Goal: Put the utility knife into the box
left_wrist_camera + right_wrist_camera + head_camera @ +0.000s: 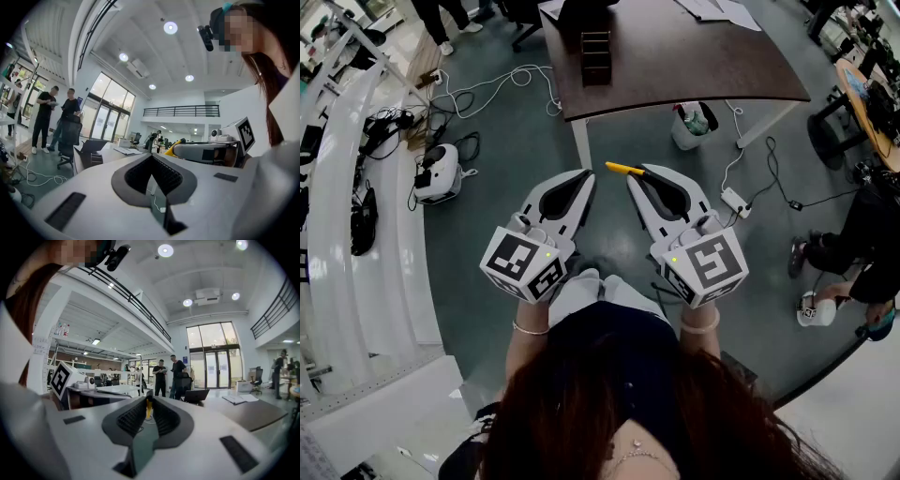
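In the head view my right gripper [635,177] is shut on a yellow utility knife [623,169], which sticks out leftward from its fingertips above the floor. In the right gripper view the knife [149,408] shows as a yellow sliver pinched between the jaws. My left gripper [587,178] hangs beside it, shut and empty, its tips close to the knife. The box [595,56], a dark slatted wooden crate, stands on the brown table [703,61] ahead of both grippers. The left gripper view also shows the knife [174,146] and the box [96,158].
A white bin [691,127] stands under the table's front edge. Cables [502,86] and a power strip [736,202] lie on the floor. A white device [439,174] sits at left, papers [717,9] on the table. People [169,373] stand beyond.
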Demonstrator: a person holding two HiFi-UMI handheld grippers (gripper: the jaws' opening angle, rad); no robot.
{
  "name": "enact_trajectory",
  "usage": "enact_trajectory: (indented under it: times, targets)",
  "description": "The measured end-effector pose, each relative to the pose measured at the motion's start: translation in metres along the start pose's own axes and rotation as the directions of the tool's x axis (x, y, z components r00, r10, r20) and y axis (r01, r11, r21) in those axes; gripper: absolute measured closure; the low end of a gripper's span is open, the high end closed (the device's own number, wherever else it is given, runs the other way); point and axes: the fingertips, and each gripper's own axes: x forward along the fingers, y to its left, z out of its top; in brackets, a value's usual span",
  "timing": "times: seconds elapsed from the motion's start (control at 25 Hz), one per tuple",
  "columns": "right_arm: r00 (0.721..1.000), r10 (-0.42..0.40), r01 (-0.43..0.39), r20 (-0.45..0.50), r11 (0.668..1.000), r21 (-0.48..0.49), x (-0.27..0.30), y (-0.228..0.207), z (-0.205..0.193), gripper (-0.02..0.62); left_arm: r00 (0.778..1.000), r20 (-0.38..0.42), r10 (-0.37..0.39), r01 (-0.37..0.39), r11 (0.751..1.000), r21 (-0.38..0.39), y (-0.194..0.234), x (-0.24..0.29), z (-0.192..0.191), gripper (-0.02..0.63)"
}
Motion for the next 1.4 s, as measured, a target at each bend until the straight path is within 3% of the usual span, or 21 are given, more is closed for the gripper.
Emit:
enact_trajectory:
  times: [0.56,0.92,1.2,1.4]
  targets:
    - [1.0,0.005,-0.005,0.028,1.0,0.014,0.0,-0.01,0.003,0.541,1.0,0.001,-0.009,0.009,1.0,0.0,0.0,0.01,-0.003,0.604]
    - [0.999,0.039,-0.04,0.036,0.999,0.029,0.013,-0.025,-0.001,0.541,1.0,-0.004,0.026,-0.026,1.0,-0.009,0.009,0.018,-0.008,0.604]
    - [0.998,0.062,-0.063,0.029,0.997,0.05,0.049,-0.044,-0.01,0.541,0.999,-0.01,0.049,-0.049,0.999,-0.019,0.05,0.042,-0.01,0.604]
    - [0.999,0.039,-0.04,0.027,0.999,0.035,0.097,-0.068,-0.004,0.541,1.0,0.003,0.018,-0.018,1.0,-0.004,0.099,0.074,0.001,0.604]
